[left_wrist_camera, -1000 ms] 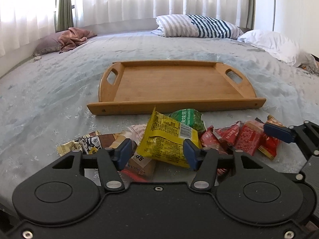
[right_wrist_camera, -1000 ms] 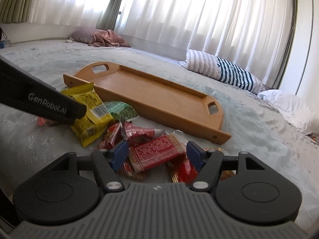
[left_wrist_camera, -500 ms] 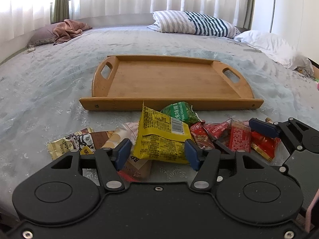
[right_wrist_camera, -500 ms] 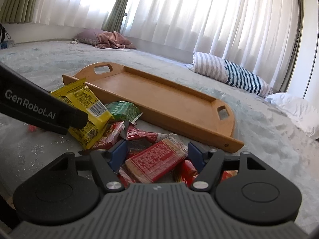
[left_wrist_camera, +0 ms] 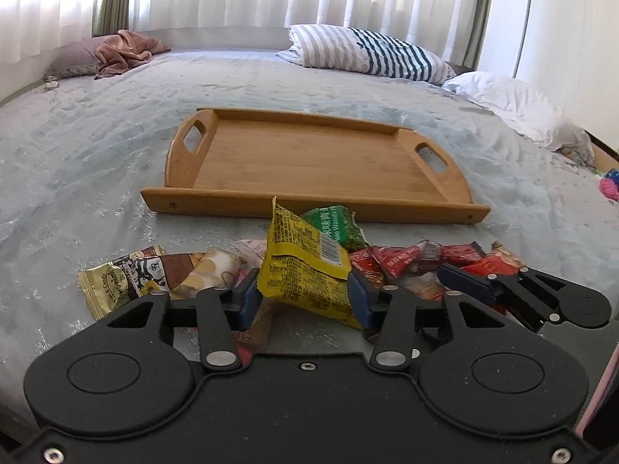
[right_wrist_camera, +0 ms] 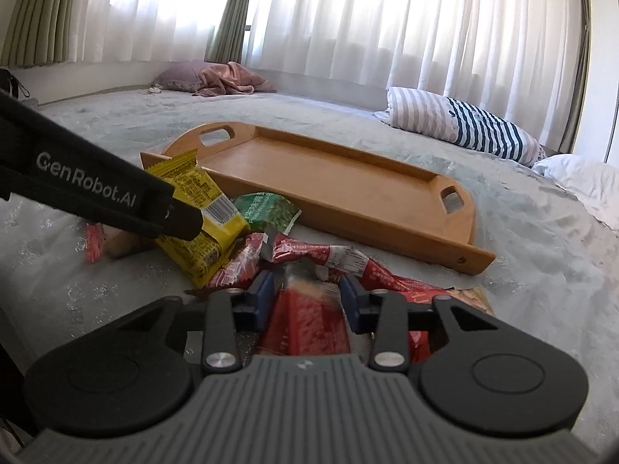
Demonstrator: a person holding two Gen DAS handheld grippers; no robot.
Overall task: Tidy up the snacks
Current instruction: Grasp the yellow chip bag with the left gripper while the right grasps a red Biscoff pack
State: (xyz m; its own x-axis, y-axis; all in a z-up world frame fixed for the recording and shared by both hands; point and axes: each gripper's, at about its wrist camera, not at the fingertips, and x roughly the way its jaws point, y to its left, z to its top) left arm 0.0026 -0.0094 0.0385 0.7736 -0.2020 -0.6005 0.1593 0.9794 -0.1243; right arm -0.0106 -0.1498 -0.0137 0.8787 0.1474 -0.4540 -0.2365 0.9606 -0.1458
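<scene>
A bare wooden tray (left_wrist_camera: pixel 309 202) lies on the bed, and a heap of snack packets sits in front of it. My left gripper (left_wrist_camera: pixel 303 301) is closing, and its blue pads press the sides of a yellow packet (left_wrist_camera: pixel 305 266), which buckles upward. In the right wrist view one of its black fingers (right_wrist_camera: pixel 116 197) covers part of that yellow packet (right_wrist_camera: pixel 201 201). My right gripper (right_wrist_camera: pixel 307 297) is also closing, with its pads against a red packet (right_wrist_camera: pixel 305 324). A green packet (left_wrist_camera: pixel 336 224) and more red packets (left_wrist_camera: pixel 410 259) lie between the two grippers.
A brown and gold packet (left_wrist_camera: pixel 127 278) lies left of the heap on the grey bedspread. A striped pillow (left_wrist_camera: pixel 367 54) and a white pillow (left_wrist_camera: pixel 514 104) sit beyond the tray. A pink cloth (left_wrist_camera: pixel 120 50) lies on a pillow at the far left, and white curtains hang behind.
Both pairs of jaws have narrowed onto their packets. The yellow packet now stands crumpled between the left pads. The red packet has turned end-on between the right pads.
</scene>
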